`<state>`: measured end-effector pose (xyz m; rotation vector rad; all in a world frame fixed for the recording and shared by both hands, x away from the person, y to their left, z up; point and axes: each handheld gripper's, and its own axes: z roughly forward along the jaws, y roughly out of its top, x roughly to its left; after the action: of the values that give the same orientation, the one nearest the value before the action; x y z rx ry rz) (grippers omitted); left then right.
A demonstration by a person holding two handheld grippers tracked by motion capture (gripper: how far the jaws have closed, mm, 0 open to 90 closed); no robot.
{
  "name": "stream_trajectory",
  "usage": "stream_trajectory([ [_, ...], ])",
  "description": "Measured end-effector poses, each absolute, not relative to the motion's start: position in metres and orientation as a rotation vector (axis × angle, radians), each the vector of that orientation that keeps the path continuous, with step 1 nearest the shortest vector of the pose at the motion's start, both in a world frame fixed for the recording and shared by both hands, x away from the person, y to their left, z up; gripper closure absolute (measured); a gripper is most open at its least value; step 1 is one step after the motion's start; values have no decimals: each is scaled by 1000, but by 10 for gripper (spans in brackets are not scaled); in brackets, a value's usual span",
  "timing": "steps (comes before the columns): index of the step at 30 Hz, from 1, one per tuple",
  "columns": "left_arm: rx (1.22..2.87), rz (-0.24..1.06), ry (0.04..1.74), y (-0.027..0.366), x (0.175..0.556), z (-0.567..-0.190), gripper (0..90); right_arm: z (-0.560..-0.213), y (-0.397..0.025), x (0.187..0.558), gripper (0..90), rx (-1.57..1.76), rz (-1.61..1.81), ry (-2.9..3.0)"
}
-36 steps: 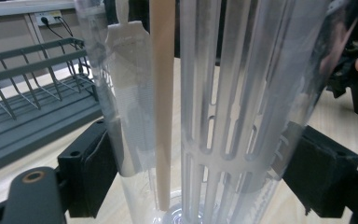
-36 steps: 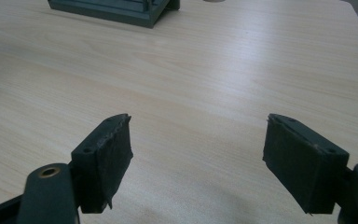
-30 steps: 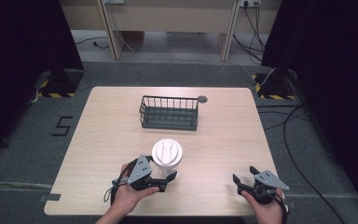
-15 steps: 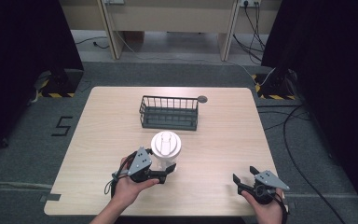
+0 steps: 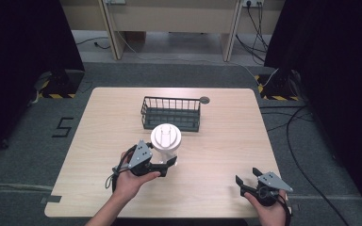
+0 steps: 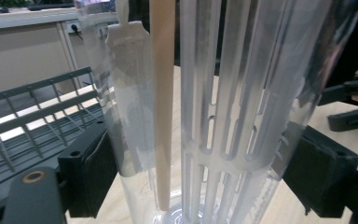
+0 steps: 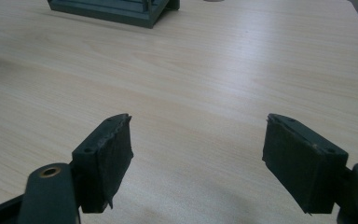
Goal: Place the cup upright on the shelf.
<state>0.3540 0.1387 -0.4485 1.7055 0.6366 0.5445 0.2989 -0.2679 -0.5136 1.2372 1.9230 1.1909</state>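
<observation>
The clear lidded container [image 5: 166, 142] stood upright on the worktop [image 5: 226, 141] just in front of the wire basket [image 5: 171, 112], grasped low by the left tool [image 5: 169, 162], probably to steady it for lifting, while the right tool [image 5: 246, 184] waited released, well apart.

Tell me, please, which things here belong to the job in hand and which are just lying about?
In the job:
- clear plastic tumbler with white lid
- left claw, jaws either side of it
- dark wire basket

Lying about:
- small round grey disc
- right claw, open, idle
</observation>
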Motion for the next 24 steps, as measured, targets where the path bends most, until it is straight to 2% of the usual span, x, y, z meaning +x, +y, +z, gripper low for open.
stream_trajectory([
  [24, 1666, 584, 693, 145, 383, -430, 176, -514, -269, 299, 244, 1237, 1196, 1923],
])
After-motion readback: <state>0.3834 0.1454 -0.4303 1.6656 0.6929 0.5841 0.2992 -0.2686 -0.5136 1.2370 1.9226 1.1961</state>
